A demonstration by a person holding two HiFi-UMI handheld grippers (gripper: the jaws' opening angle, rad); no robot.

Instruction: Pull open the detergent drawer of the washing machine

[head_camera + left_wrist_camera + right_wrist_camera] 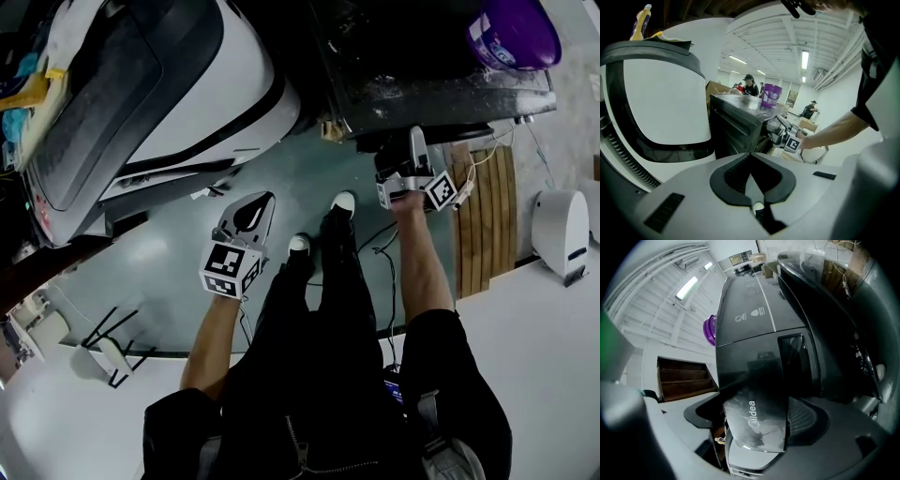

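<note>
Open test hall or workshop, not a home. Ahead of the left gripper (751, 157): white truss ceiling (787, 42), strip lights (805, 59), cardboard boxes (716, 87), people (750, 86) working. A dark washing machine (422, 56) stands loose in front of the right gripper (407, 142), with a purple bucket (514, 33) on top. A white appliance (187, 75) sits beyond the left gripper, on a painted floor (309, 178) with loose cables (388, 262).
</note>
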